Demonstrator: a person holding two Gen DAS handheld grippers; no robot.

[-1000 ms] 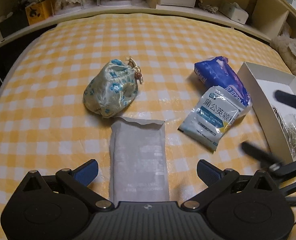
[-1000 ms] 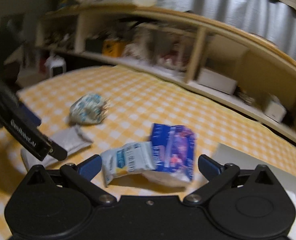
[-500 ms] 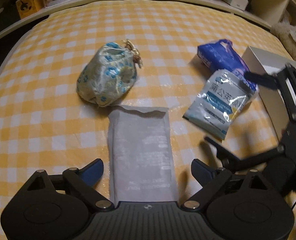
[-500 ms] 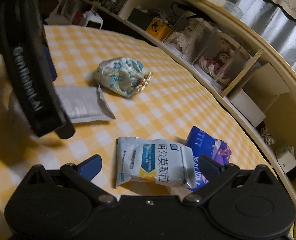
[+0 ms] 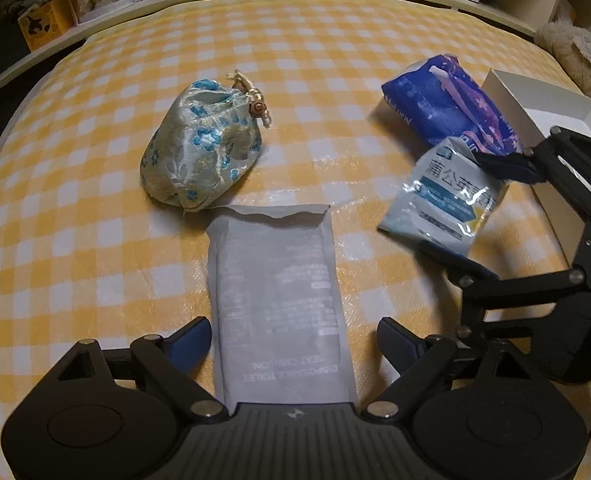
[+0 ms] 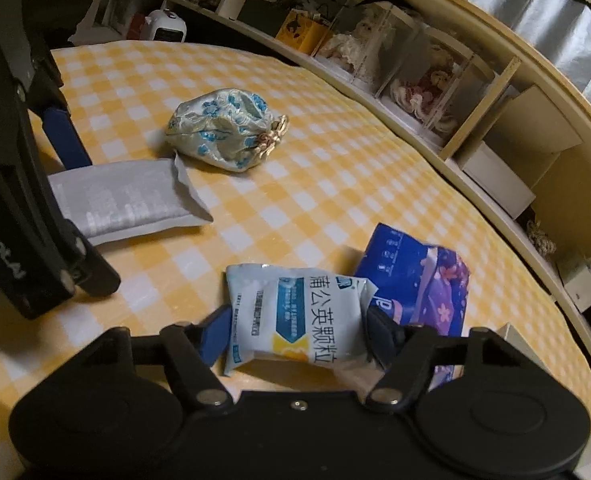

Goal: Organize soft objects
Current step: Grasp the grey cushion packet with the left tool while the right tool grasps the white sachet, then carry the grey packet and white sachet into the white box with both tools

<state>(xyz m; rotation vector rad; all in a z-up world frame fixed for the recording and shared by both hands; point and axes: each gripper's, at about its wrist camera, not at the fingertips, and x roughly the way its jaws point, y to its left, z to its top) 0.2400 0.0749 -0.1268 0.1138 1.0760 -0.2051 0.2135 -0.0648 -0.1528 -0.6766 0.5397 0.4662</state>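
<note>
A grey flat packet (image 5: 277, 292) lies on the yellow checked cloth between the open fingers of my left gripper (image 5: 293, 338); it also shows in the right wrist view (image 6: 123, 200). My right gripper (image 6: 299, 330) is shut on a white-and-blue sachet (image 6: 303, 312), which is lifted at one end in the left wrist view (image 5: 447, 200). A blue tissue pack (image 5: 447, 100) lies just behind it and shows in the right wrist view (image 6: 419, 280) too. A floral drawstring pouch (image 5: 201, 144) sits left of centre.
A white open box (image 5: 535, 104) stands at the right edge of the cloth. Shelves with boxes and display cases (image 6: 415, 76) run along the far side. A beige plush thing (image 5: 575, 52) lies at far right.
My right gripper has come down around the sachet and closed on it, lifting its near end. My left gripper stayed over the grey packet, a little closer.
</note>
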